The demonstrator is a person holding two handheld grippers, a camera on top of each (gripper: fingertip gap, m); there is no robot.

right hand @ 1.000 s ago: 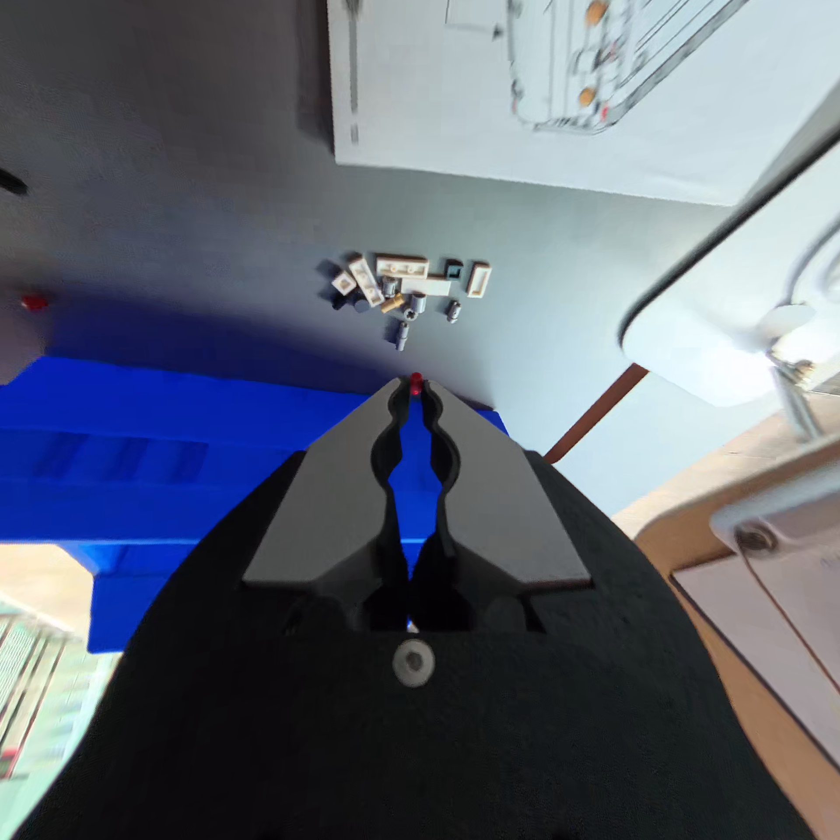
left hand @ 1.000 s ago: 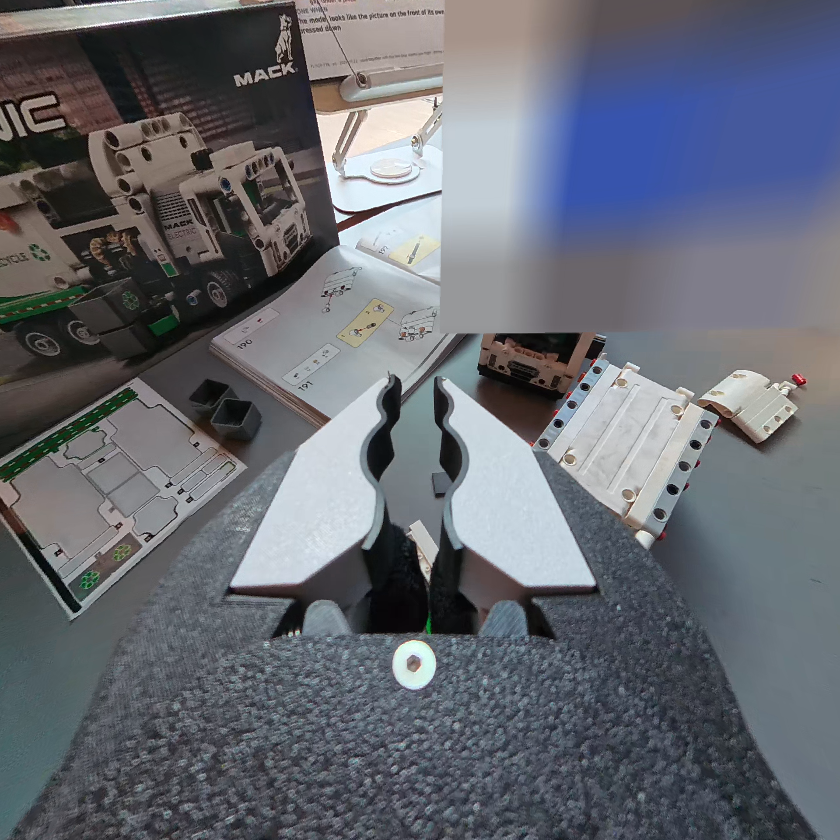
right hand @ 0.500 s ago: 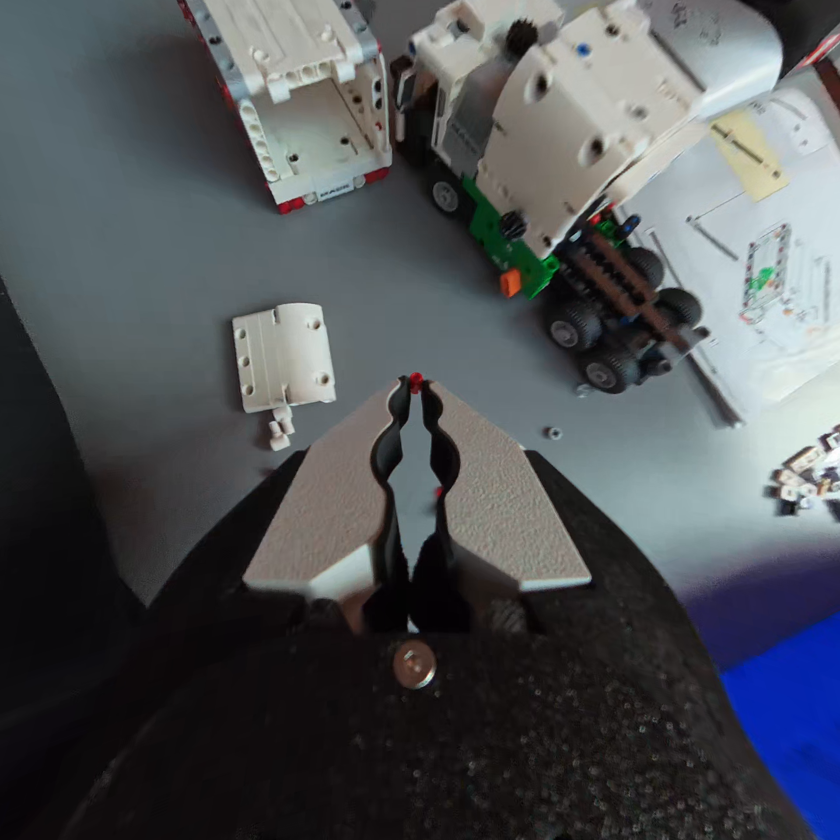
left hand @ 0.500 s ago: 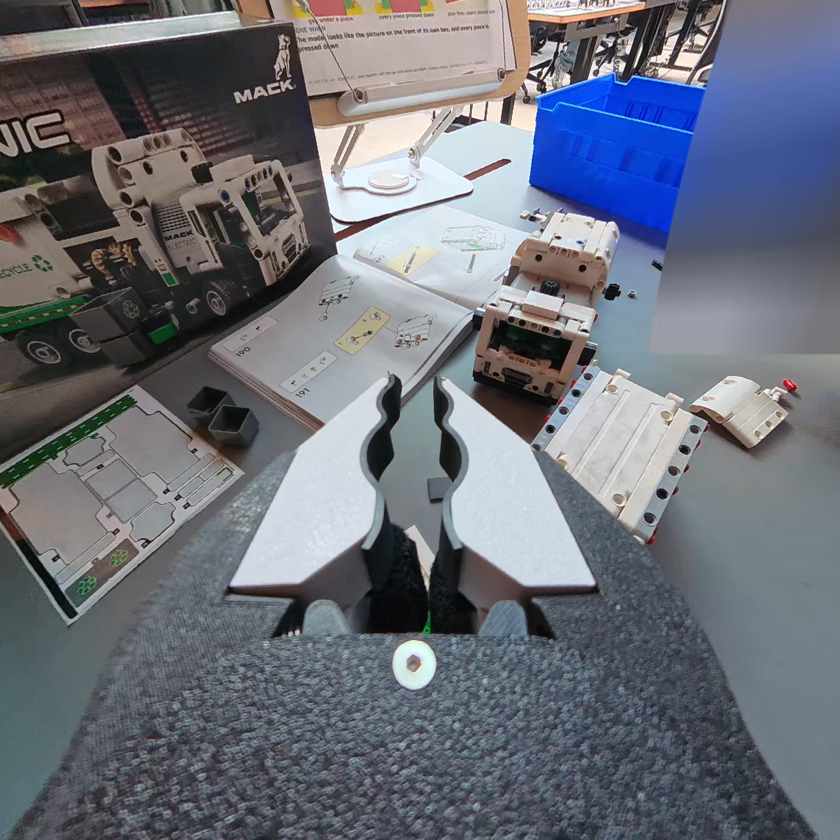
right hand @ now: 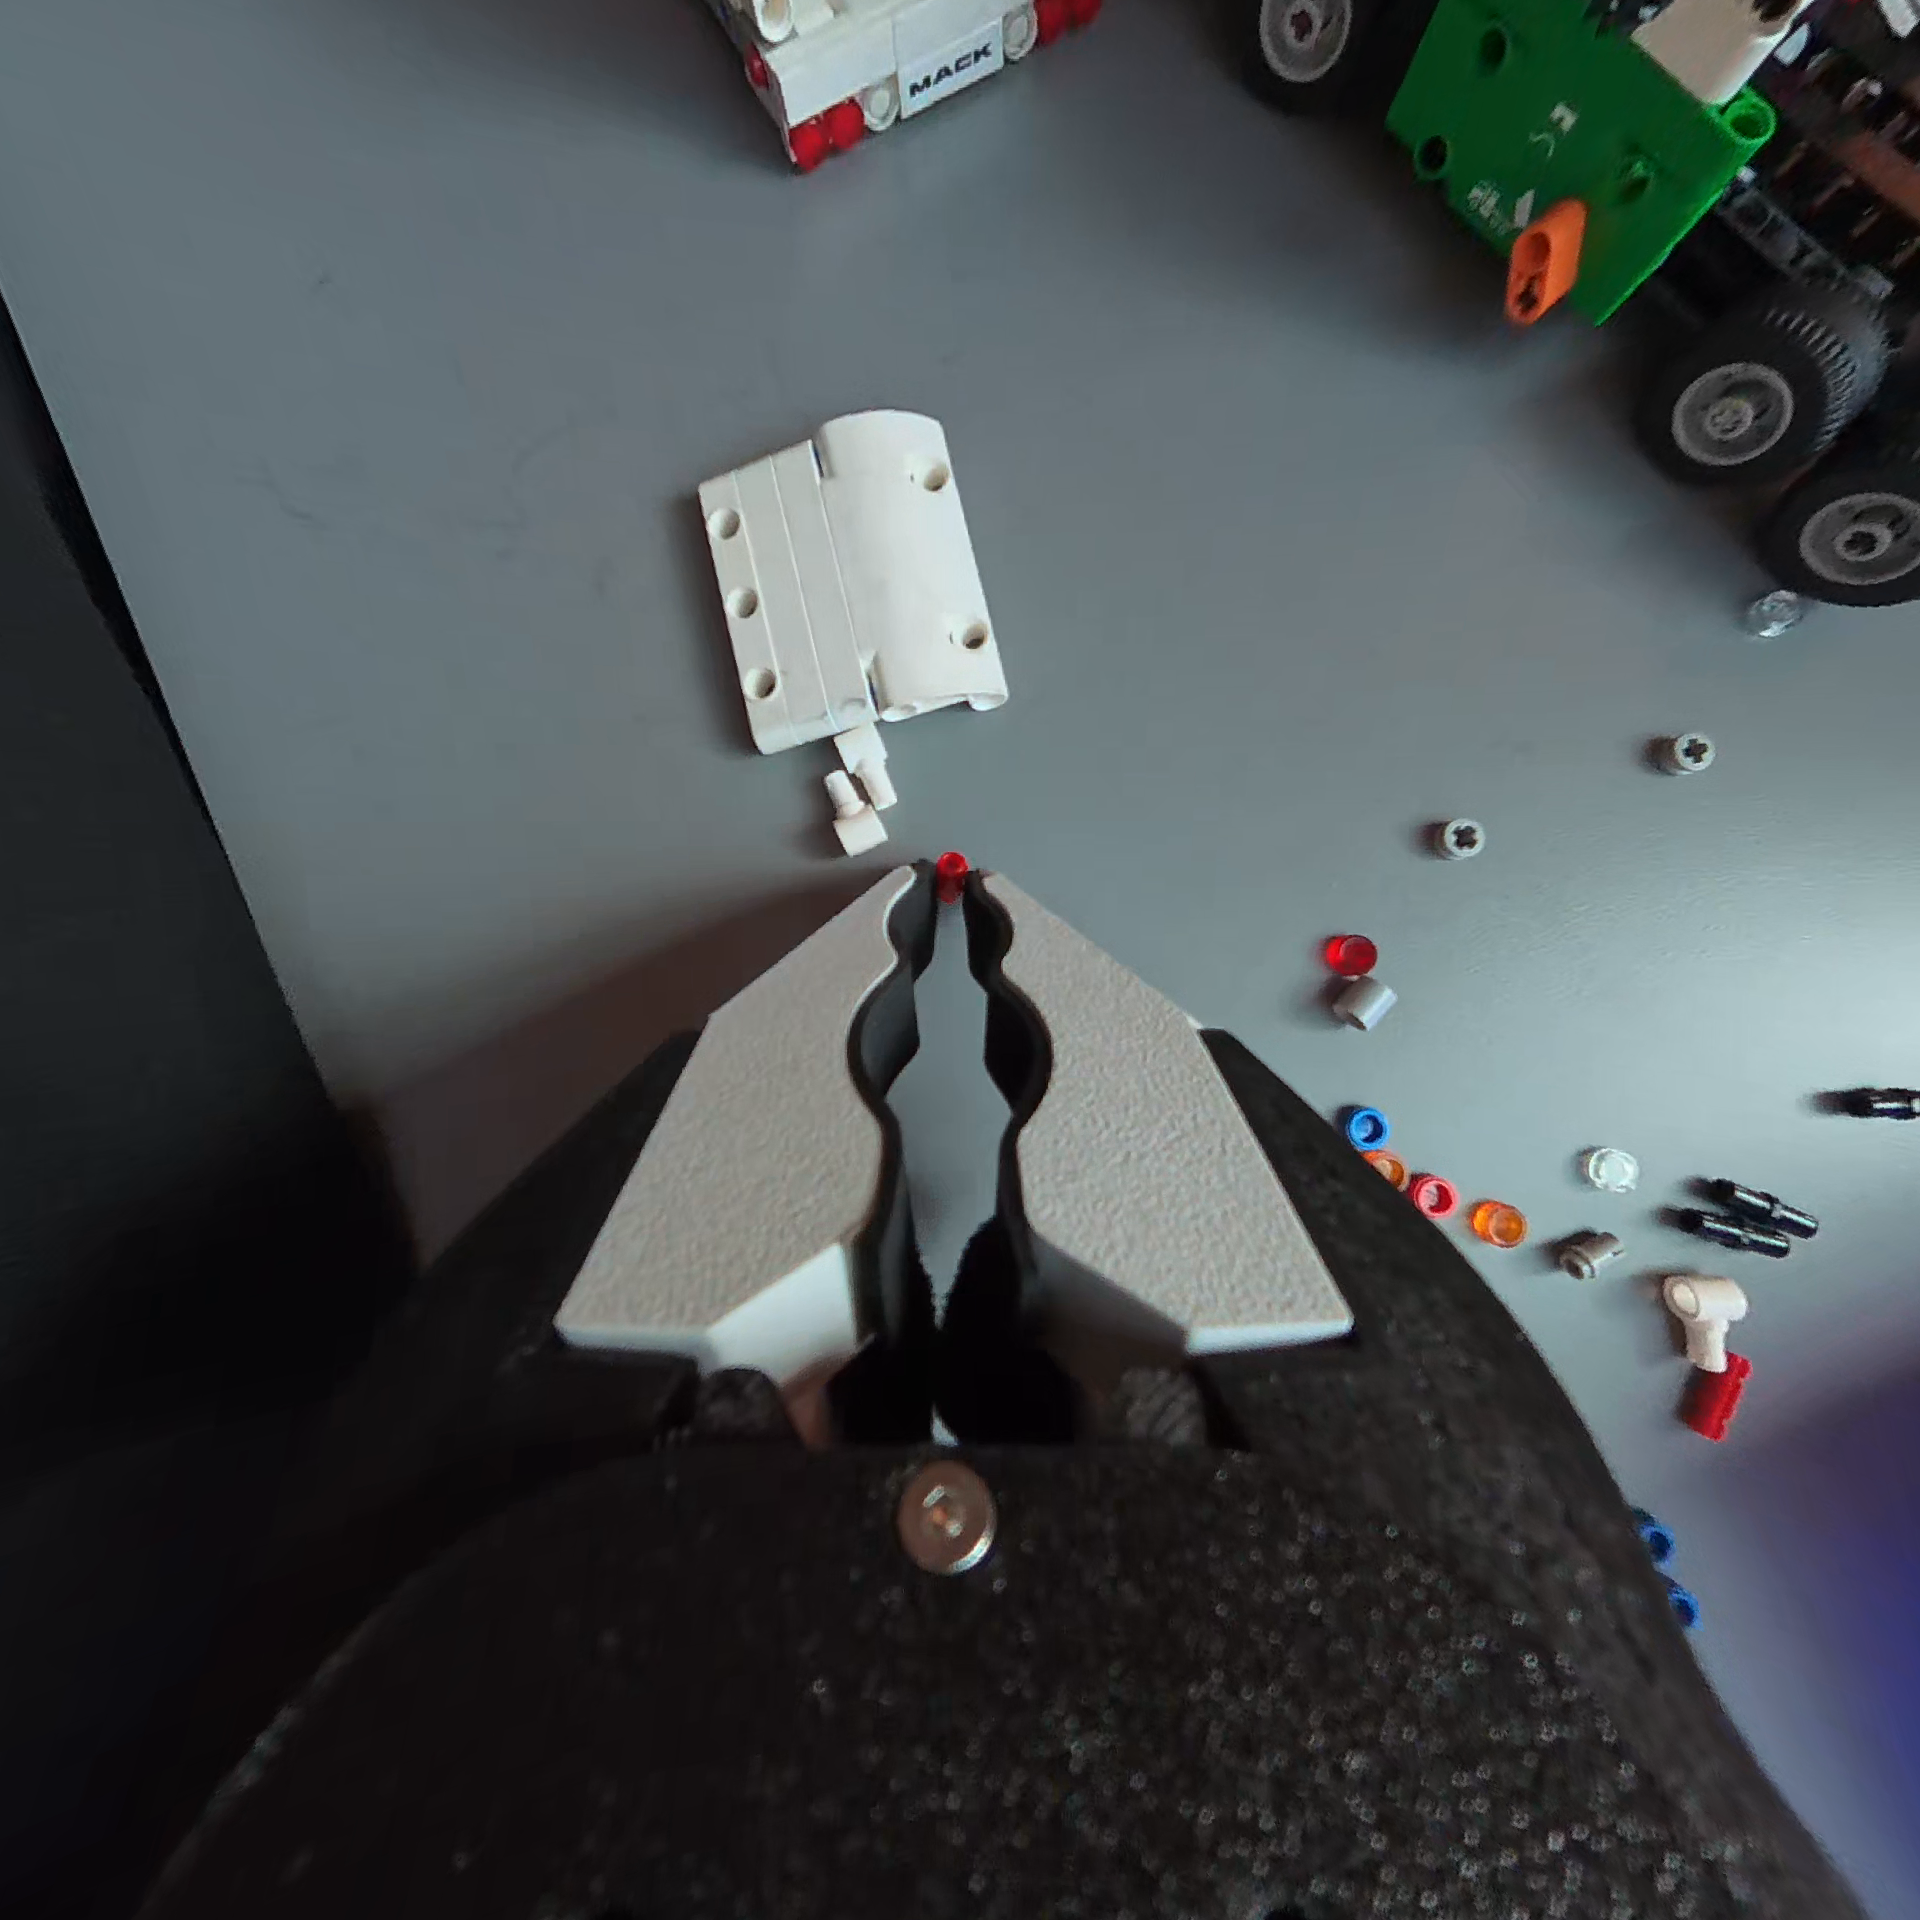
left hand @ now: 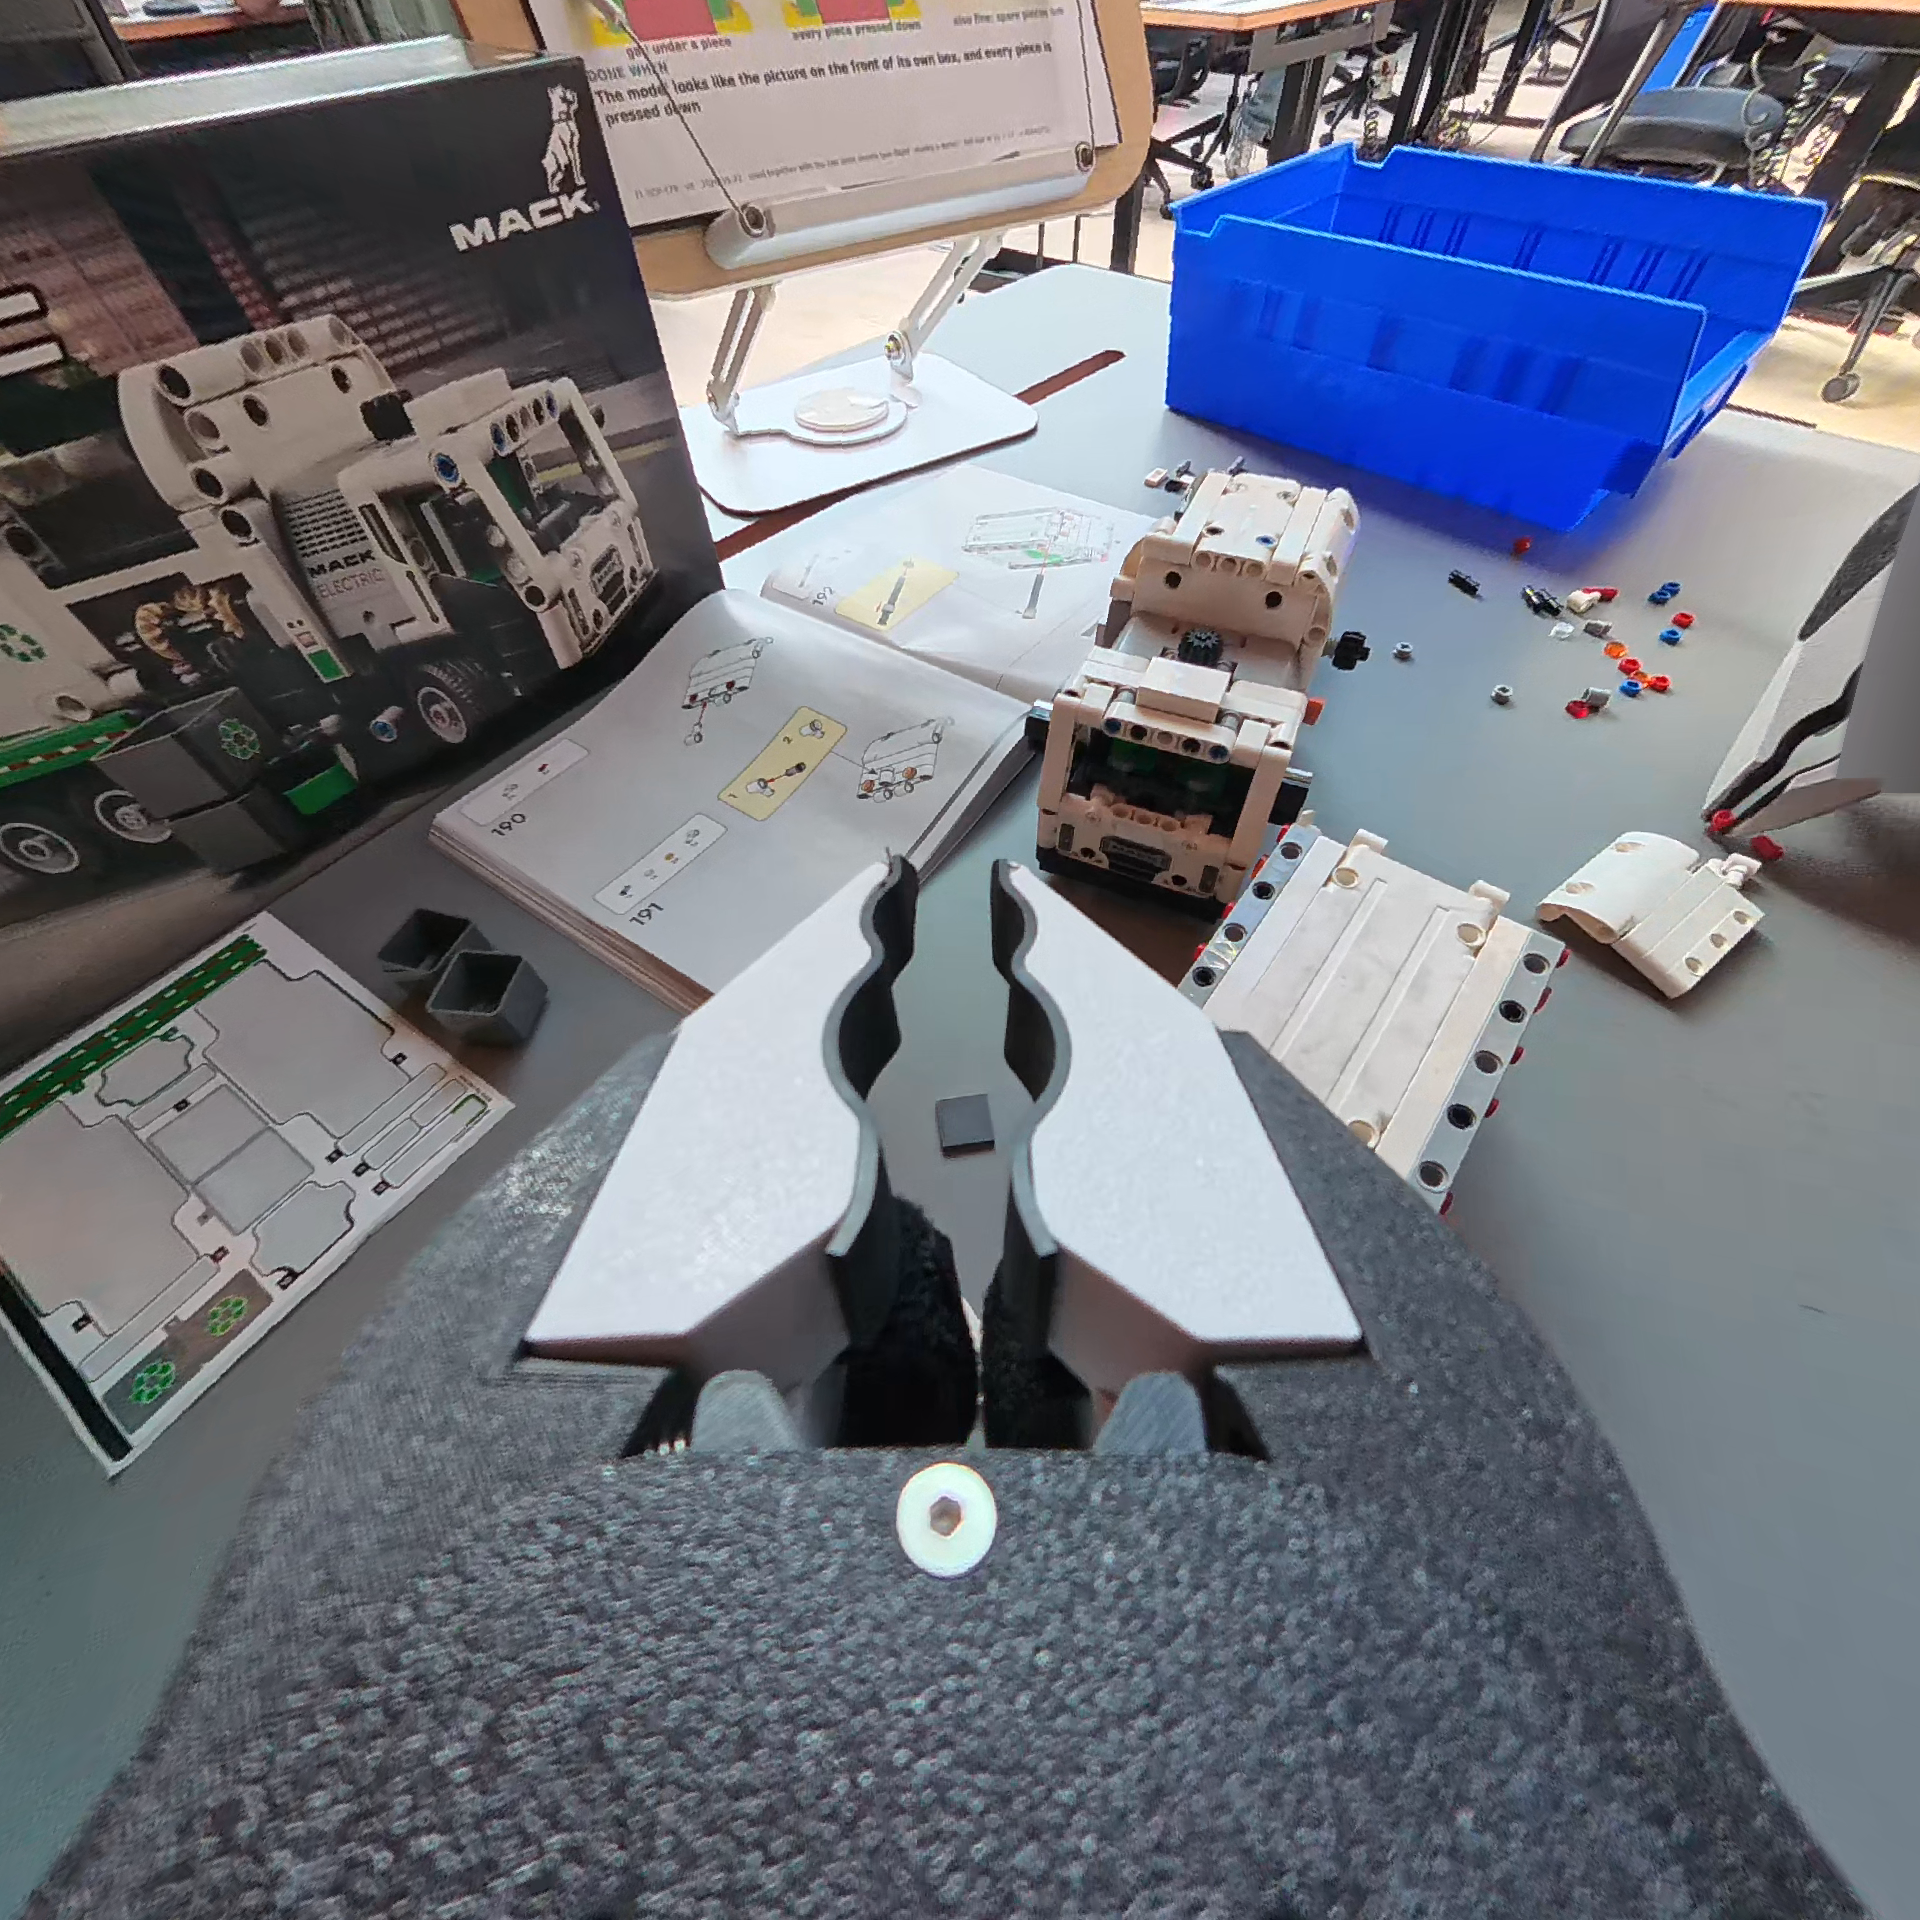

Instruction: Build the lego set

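Right claw (right hand: 948,883): tips pinched on a small red stud (right hand: 950,868), held just short of the white connector pieces (right hand: 860,800) at the near end of the small white curved panel (right hand: 852,577) lying flat on the grey table (right hand: 416,364). Loose studs and pins (right hand: 1496,1221) scattered to its right.

Left claw (left hand: 948,883): jaws slightly parted, holding nothing. A small dark tile (left hand: 962,1123) lies on the table between its fingers. Beyond the tips sits the white truck cab (left hand: 1184,748), with the open instruction booklet (left hand: 727,769) left of it and the large white ribbed panel (left hand: 1371,997) right. Blue bin (left hand: 1455,343) farther back.
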